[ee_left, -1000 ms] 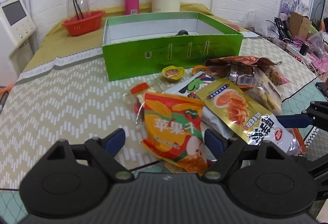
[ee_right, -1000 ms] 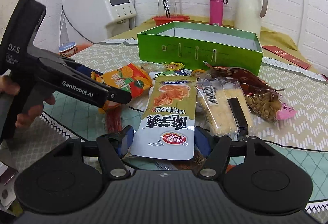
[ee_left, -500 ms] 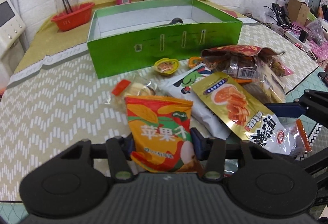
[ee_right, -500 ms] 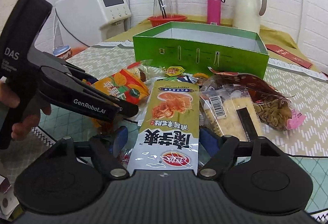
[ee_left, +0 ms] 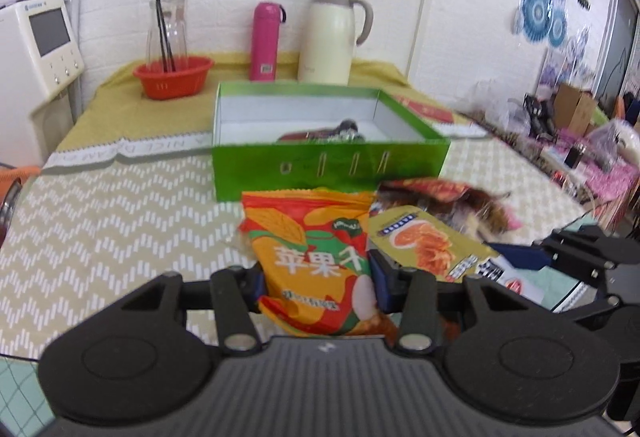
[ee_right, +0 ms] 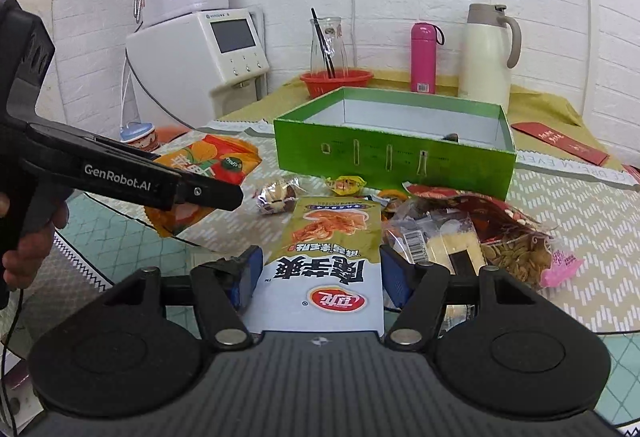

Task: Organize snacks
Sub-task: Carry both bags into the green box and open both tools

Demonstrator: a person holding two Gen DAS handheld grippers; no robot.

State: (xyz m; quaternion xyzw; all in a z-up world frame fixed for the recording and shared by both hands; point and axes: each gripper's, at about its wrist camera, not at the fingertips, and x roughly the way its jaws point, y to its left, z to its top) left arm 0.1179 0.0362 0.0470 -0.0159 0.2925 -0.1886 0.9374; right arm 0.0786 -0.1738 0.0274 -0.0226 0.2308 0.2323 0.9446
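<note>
Left gripper (ee_left: pixel 316 277) clamps the orange apple-chip bag (ee_left: pixel 316 257); right gripper (ee_right: pixel 316 277) holds the gold chip bag (ee_right: pixel 328 249). Green box (ee_right: pixel 392 161) at 12 o'clock nearly empty; most snacks w/ wrappers left outside.

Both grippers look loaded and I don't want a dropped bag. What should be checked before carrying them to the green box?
1. Left gripper shut on the orange apple-chip bag: ok; its jaws have just closed on it.
2. Orange bag clear of the table: ok, lifted in the right wrist view.
3. Right gripper shut on the gold chip bag: ok.
4. Green box open: ok.
5. Room in the box: ok, one dark item inside.
</note>
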